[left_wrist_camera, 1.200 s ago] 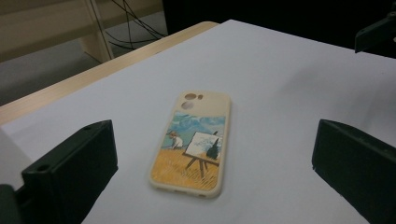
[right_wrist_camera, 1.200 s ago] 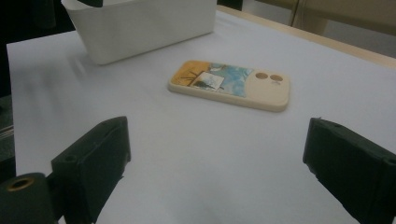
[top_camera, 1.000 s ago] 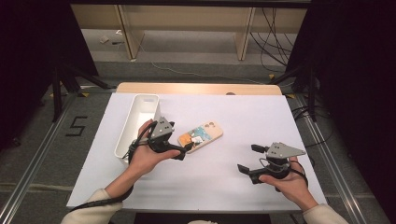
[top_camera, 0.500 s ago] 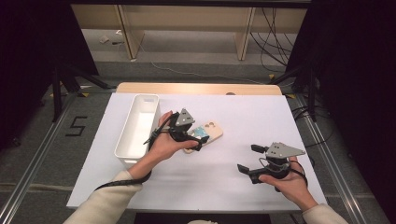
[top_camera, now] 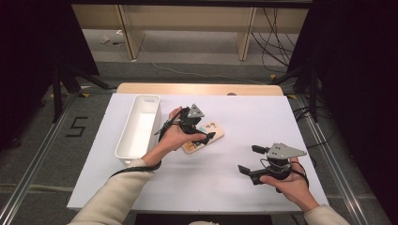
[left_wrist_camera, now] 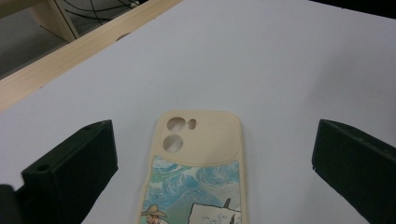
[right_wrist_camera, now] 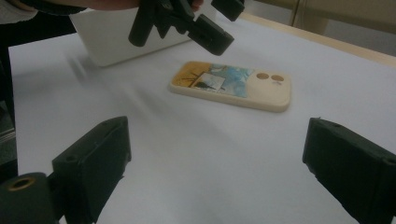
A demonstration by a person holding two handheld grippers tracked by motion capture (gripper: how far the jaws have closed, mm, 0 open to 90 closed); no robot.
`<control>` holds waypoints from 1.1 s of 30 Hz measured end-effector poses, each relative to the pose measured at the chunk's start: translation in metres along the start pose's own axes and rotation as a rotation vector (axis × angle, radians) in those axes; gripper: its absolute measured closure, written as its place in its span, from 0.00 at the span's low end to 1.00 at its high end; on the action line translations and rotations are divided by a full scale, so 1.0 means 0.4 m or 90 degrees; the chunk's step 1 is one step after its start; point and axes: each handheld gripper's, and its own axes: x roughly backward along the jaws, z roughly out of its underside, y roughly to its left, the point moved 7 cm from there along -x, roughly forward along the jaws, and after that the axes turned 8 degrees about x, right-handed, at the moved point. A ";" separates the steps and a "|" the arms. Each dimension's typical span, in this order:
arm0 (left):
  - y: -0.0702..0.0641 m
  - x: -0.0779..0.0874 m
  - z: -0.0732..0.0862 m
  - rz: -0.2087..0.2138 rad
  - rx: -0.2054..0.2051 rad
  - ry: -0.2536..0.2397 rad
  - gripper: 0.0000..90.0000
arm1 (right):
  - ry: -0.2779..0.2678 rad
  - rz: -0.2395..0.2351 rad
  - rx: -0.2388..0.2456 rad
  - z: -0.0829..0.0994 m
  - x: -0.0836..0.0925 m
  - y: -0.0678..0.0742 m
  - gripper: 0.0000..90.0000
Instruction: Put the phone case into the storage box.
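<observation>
While the left gripper [top_camera: 206,133] hangs just above the phone case [top_camera: 202,138], its two black jaws stand spread wide, one to either side of the case, and neither touches it. Seen in the left gripper view, the phone case [left_wrist_camera: 196,172] lies flat on the white tabletop [left_wrist_camera: 280,70] between those jaws, with its cream camera end and its round cut-outs pointing away from the gripper and its painted blue picture nearer to it. Just beside the case, on the person's left of it, stands a long white bin [top_camera: 139,131]. Well apart from the case, toward the person's right, the right gripper [top_camera: 248,159] rests low over the table in the right hand [top_camera: 288,180], its jaws likewise spread and holding nothing.
</observation>
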 end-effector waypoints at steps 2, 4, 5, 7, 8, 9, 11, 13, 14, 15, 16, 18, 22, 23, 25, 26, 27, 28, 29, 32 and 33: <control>0.004 -0.015 0.002 0.000 -0.002 0.009 0.00 | -0.001 0.000 0.001 0.000 -0.001 0.001 0.10; 0.008 -0.028 0.003 -0.001 -0.001 0.017 0.00 | -0.001 0.000 0.001 0.000 -0.001 0.000 0.10; 0.010 -0.035 0.003 0.000 -0.001 0.020 0.00 | -0.001 -0.001 0.001 0.000 -0.001 0.000 0.10; 0.013 -0.047 0.004 -0.003 -0.001 0.025 0.00 | 0.000 -0.001 0.000 0.001 -0.001 -0.001 0.10; 0.014 -0.054 0.005 -0.004 -0.002 0.029 0.00 | 0.000 -0.001 0.000 0.001 -0.001 -0.001 0.10; 0.014 -0.060 0.006 -0.005 -0.004 0.032 0.00 | -0.001 -0.001 0.000 0.001 -0.001 -0.001 0.10; 0.015 -0.071 0.007 -0.007 -0.006 0.038 0.00 | -0.001 -0.001 0.001 0.000 -0.001 0.000 0.10; 0.017 -0.082 0.009 -0.010 -0.009 0.046 0.00 | -0.001 -0.001 0.000 0.000 -0.001 0.000 0.10; 0.018 -0.086 0.010 -0.012 -0.008 0.049 0.00 | -0.001 -0.001 0.000 0.000 -0.001 0.000 0.10; 0.020 -0.091 0.011 -0.012 -0.010 0.053 0.00 | -0.001 -0.002 0.001 0.000 -0.001 0.000 0.10; 0.022 -0.096 0.011 -0.015 -0.006 0.054 0.00 | -0.002 -0.002 0.001 0.000 -0.001 0.000 0.10; 0.025 -0.107 0.011 -0.015 -0.005 0.059 0.00 | -0.002 -0.003 0.001 0.000 -0.001 0.001 0.10; 0.030 -0.124 0.011 -0.020 -0.012 0.074 0.00 | 0.000 -0.004 0.002 0.000 -0.002 0.001 0.10; 0.032 -0.129 0.012 -0.021 -0.014 0.077 0.00 | 0.000 -0.004 0.002 0.000 -0.002 0.001 0.10; 0.035 -0.137 0.013 -0.024 -0.014 0.083 0.00 | -0.002 -0.004 0.001 0.001 -0.003 0.000 0.10; 0.036 -0.141 0.012 -0.026 -0.011 0.083 0.00 | -0.002 -0.004 0.001 0.001 -0.003 0.000 0.10; 0.036 -0.145 0.013 -0.025 -0.012 0.087 0.00 | -0.003 -0.005 0.000 0.000 -0.003 0.000 0.10; 0.035 -0.149 0.013 -0.026 -0.013 0.089 0.00 | -0.003 -0.005 0.000 0.000 -0.003 0.001 0.10; 0.034 -0.153 0.013 -0.025 -0.015 0.093 0.00 | -0.002 -0.005 0.001 0.000 -0.003 0.001 0.10; 0.030 -0.163 0.011 -0.025 -0.020 0.099 0.00 | -0.002 -0.005 0.001 0.000 -0.002 0.001 0.10; 0.029 -0.166 0.009 -0.026 -0.020 0.100 0.00 | -0.003 -0.005 0.001 0.000 -0.002 0.001 0.10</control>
